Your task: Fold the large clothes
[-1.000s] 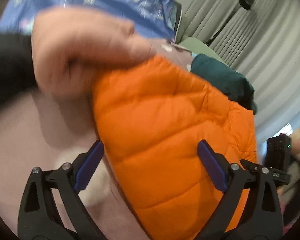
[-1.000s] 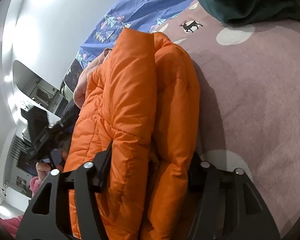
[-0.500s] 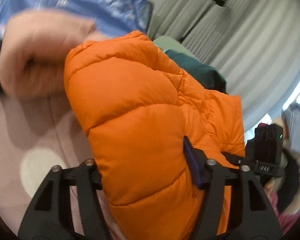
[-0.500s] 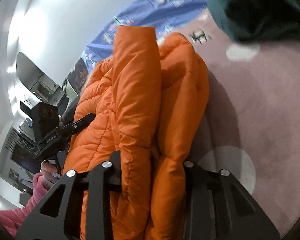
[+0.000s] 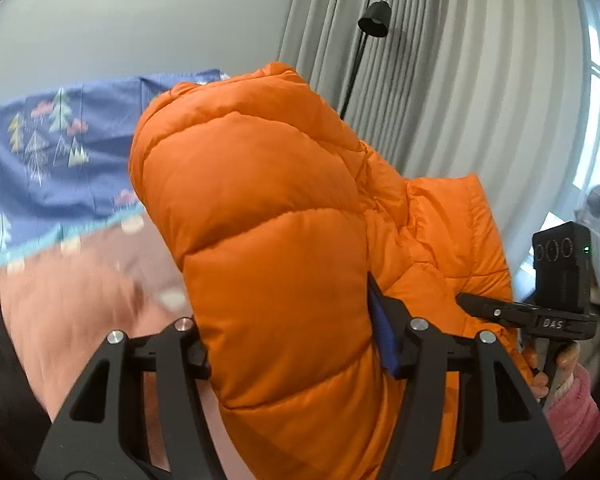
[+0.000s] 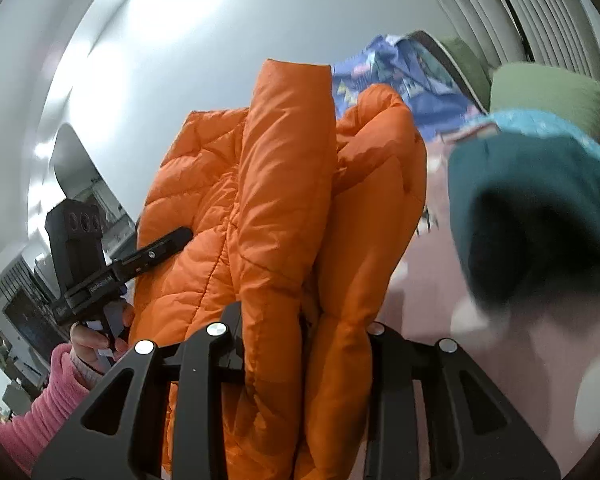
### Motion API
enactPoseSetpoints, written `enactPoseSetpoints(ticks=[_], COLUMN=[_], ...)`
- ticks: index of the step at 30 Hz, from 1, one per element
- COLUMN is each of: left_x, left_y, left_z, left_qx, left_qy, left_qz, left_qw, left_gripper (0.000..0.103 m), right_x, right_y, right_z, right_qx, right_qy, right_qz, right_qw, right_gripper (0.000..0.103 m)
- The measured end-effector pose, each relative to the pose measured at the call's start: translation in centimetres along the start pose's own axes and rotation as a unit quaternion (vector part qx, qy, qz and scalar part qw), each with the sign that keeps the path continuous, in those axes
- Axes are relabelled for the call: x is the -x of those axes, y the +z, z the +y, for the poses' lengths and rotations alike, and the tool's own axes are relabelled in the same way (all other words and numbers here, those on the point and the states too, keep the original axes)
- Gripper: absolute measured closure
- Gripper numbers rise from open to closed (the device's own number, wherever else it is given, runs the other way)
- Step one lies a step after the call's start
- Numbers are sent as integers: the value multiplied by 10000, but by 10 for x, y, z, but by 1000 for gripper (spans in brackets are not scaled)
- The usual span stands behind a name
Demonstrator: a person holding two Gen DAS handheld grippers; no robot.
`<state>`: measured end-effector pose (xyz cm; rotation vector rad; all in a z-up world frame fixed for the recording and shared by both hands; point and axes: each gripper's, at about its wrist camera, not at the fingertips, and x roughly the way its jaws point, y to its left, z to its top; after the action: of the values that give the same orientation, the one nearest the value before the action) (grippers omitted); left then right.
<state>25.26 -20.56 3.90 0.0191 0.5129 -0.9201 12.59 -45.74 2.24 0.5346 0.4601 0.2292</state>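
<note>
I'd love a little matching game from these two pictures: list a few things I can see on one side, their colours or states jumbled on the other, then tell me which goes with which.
Things:
1. puffy jacket
2. sheet with little trees
3. curtain
4. sleeve at the person's wrist

Colours or states:
A. pink
B. pale grey, hanging in folds
C. orange, clamped in both hand-held grippers
D. blue

Pairs: 1-C, 2-D, 3-B, 4-A

The left hand-held gripper and the right hand-held gripper each pinch a bundle of the jacket.
</note>
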Motion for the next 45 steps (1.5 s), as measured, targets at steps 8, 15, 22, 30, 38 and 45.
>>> enactPoseSetpoints(ticks=[8, 15, 22, 30, 38, 45], left_x=[-88, -190, -196, -161, -54, 53], left_y=[59, -5, -56, -50, -68, -100], left_z=[62, 113, 105, 95, 58, -13], left_qx=[-92, -156, -560, -380, 226, -242], left_qy=[576, 2572, 2539, 2501, 2111, 2434], left_qz=[-28, 1235, 1317, 1199, 547, 43], left_qw=[9983, 9583, 9566, 9600, 9757, 9696], left_gripper=[43, 19, 18, 13, 5, 2], right_x=[-100, -261, -273, -197, -45, 39], right_y=[66, 18, 0, 6, -52, -122], right_z=[-47, -106, -126, -47, 31, 81], right_qx=[-36, 198, -50, 525, 1407, 1582], right_qy=[-412, -2624, -2801, -2562, -2276, -2521], right_qz=[-335, 1131, 1171, 918, -175, -683], right_qw=[9986, 9581, 9528, 9608, 9634, 9522], right_gripper=[72, 55, 34, 17, 17, 13])
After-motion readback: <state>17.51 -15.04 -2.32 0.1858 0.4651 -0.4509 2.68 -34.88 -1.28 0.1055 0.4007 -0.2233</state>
